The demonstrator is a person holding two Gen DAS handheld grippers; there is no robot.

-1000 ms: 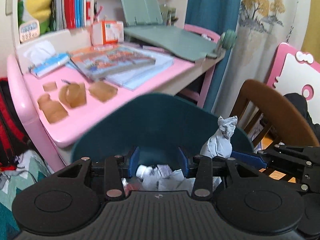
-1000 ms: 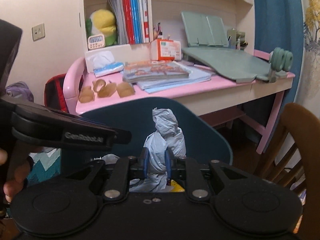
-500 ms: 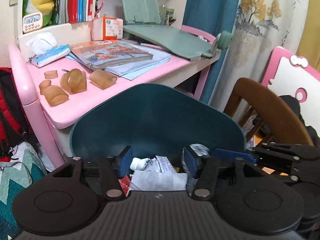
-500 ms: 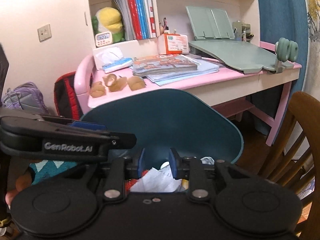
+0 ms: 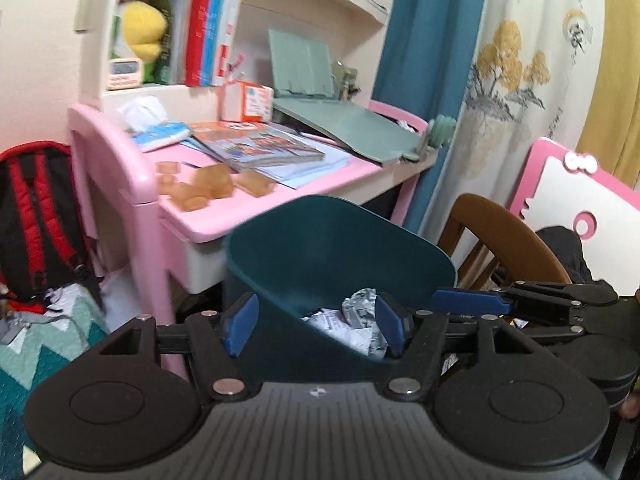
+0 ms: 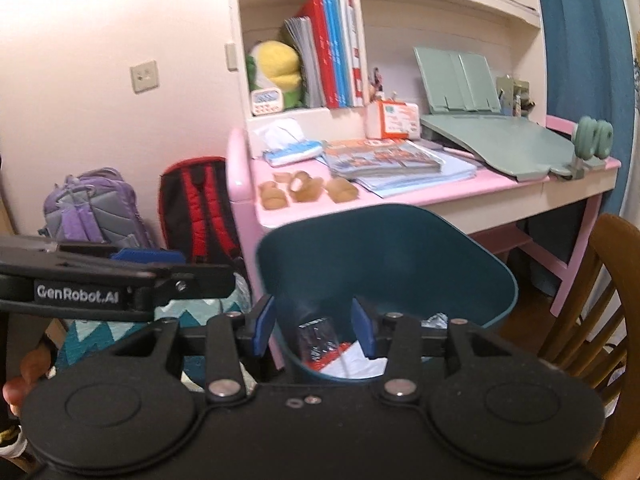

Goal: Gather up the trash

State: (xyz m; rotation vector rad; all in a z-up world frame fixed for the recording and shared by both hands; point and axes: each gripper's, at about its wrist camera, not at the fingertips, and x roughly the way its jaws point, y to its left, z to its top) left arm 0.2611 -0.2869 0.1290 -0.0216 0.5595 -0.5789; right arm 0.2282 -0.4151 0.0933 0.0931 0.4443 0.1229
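Observation:
A dark teal trash bin (image 5: 340,240) (image 6: 384,248) stands in front of the pink desk, with crumpled paper (image 5: 360,312) and wrappers (image 6: 320,338) inside it. My left gripper (image 5: 314,326) hovers over the bin's near rim; its jaws are opening and no pad presses on anything. My right gripper (image 6: 314,326) hangs above the bin's left part, jaws opening too, with nothing held between the blue pads. In the left wrist view the right gripper's arm (image 5: 520,300) juts in from the right. The left gripper's arm (image 6: 100,284) shows at the left in the right wrist view.
The pink desk (image 6: 440,196) carries books, a tissue pack, brown tape rolls (image 6: 304,190) and a green book stand. A red-black backpack (image 6: 196,208) and a purple one (image 6: 92,208) lean at the wall. A wooden chair (image 5: 500,240) stands right of the bin.
The crumpled paper wad that my right gripper held has dropped into the bin. Both grippers' jaws have spread wider, and both have pulled back and up from the bin.

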